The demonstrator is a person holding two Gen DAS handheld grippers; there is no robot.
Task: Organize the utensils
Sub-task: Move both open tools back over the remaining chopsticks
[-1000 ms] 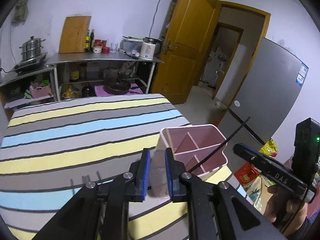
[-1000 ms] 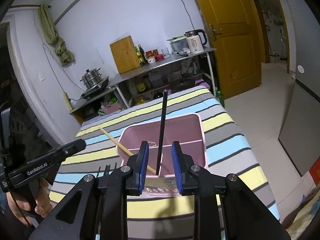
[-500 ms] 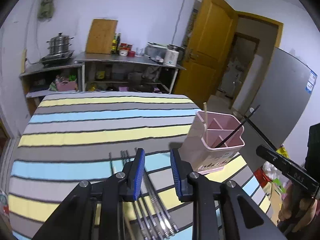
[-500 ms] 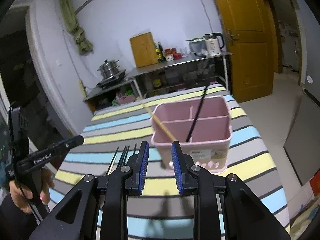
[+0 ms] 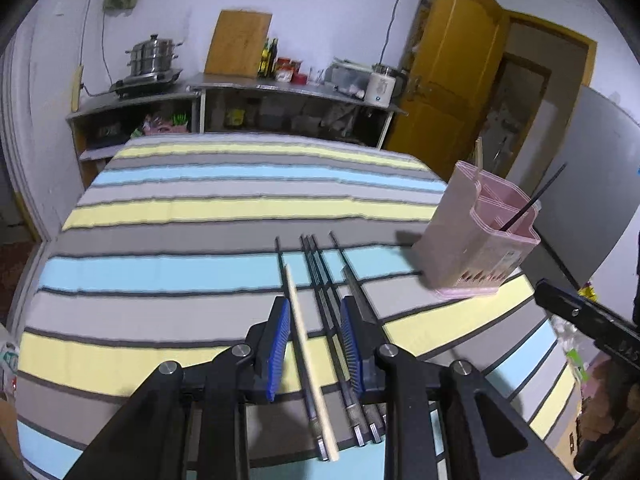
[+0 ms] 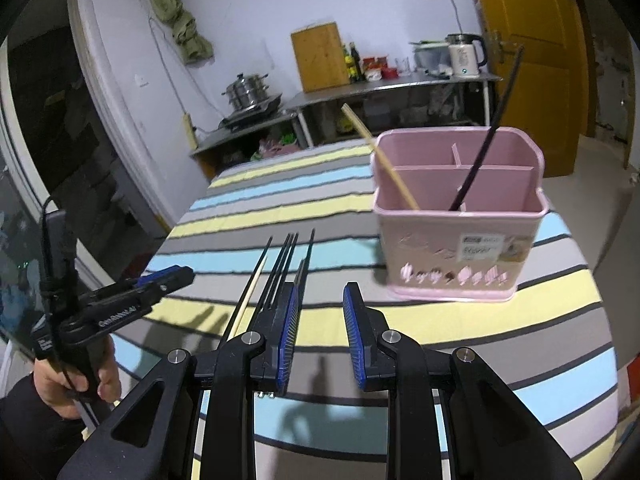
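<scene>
Grabbing that wooden chopstick (image 5: 306,344) between your open left gripper (image 5: 314,346): light, stiff, slippery, so pinch mid-shaft; right gripper (image 6: 320,334) open, empty.

Smooth pink plastic holder (image 6: 460,236). Matt striped cloth (image 5: 180,240) underneath. Pale wooden chopstick (image 5: 308,356) beside dark, metal-tipped chopsticks (image 5: 336,336).

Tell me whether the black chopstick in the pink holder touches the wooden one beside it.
Apart. The right wrist view shows the black chopstick and wooden chopstick leaning in the pink holder with clear space between them.
</scene>
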